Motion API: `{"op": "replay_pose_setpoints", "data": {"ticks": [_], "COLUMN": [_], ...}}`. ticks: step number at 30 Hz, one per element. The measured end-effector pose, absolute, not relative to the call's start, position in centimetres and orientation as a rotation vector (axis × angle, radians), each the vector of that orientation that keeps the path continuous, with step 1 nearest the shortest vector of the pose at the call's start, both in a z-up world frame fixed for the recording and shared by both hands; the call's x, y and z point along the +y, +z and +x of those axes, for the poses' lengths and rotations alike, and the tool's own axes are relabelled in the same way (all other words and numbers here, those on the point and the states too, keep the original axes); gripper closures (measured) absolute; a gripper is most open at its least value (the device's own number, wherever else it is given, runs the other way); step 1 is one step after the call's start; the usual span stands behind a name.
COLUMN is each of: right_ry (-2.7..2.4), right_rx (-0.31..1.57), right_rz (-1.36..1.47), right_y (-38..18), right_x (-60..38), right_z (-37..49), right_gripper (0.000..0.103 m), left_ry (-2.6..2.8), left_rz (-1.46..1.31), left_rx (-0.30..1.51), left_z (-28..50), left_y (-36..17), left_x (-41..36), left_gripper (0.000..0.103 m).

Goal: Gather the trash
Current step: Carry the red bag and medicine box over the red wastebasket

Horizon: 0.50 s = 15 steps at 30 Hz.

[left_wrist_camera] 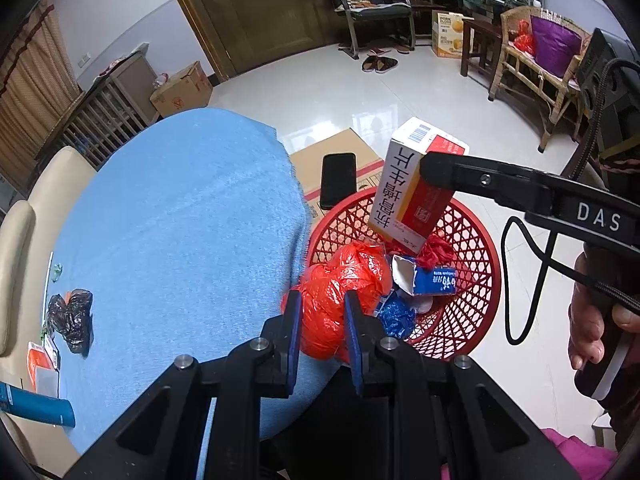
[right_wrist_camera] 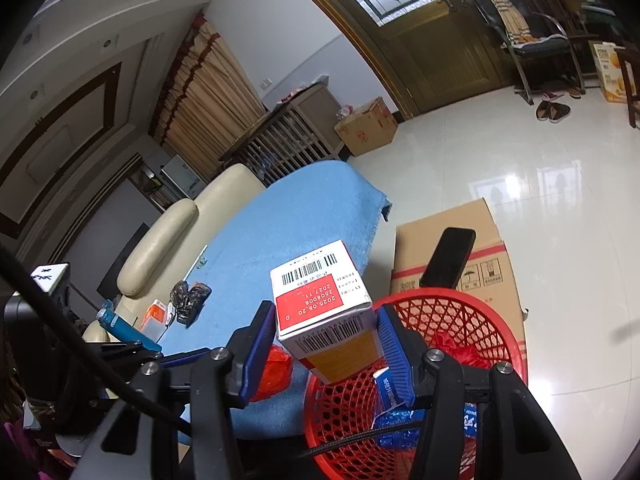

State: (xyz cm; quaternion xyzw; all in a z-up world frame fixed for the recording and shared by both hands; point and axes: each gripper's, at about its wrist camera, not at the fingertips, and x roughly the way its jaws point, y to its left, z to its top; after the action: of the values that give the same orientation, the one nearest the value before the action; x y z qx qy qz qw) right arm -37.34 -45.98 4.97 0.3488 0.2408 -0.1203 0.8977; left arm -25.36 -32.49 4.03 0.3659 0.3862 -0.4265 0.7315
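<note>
My left gripper (left_wrist_camera: 320, 300) is shut on a crumpled red plastic bag (left_wrist_camera: 340, 292), held at the blue table's edge beside the red basket (left_wrist_camera: 472, 248). My right gripper (right_wrist_camera: 326, 316) is shut on a white, red and orange carton (right_wrist_camera: 324, 308) and holds it above the basket (right_wrist_camera: 460, 316); the carton also shows in the left wrist view (left_wrist_camera: 412, 196). The basket holds a blue and white carton (left_wrist_camera: 432, 280), blue foil (left_wrist_camera: 396, 316) and red plastic. A black bag (left_wrist_camera: 72, 316), an orange box (left_wrist_camera: 40, 364) and a blue item (left_wrist_camera: 36, 400) lie on the blue tablecloth (left_wrist_camera: 180, 220).
A cardboard box (left_wrist_camera: 336, 152) with a black phone (left_wrist_camera: 338, 180) on it stands behind the basket. A cream sofa (right_wrist_camera: 180, 224) runs along the table's far side. Chairs, boxes and slippers stand further off on the white tiled floor (right_wrist_camera: 520, 152).
</note>
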Motion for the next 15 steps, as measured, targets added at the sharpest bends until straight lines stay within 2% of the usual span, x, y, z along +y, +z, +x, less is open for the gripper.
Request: {"op": "replay_pose_setpoints", "data": {"ticks": [15], "right_ry": [-0.247], "right_rx": [0.627], "right_rz": [0.753], "right_y": [1.7], "right_x": [-45.8], "right_z": [-36.0], "right_gripper": [0.048], "left_ry": [-0.954], "left_rz": [0.849], "left_rx": [0.929], "left_z": [-25.4], "left_y": [1.7], "left_x": [-33.4], "left_gripper": [0.081]}}
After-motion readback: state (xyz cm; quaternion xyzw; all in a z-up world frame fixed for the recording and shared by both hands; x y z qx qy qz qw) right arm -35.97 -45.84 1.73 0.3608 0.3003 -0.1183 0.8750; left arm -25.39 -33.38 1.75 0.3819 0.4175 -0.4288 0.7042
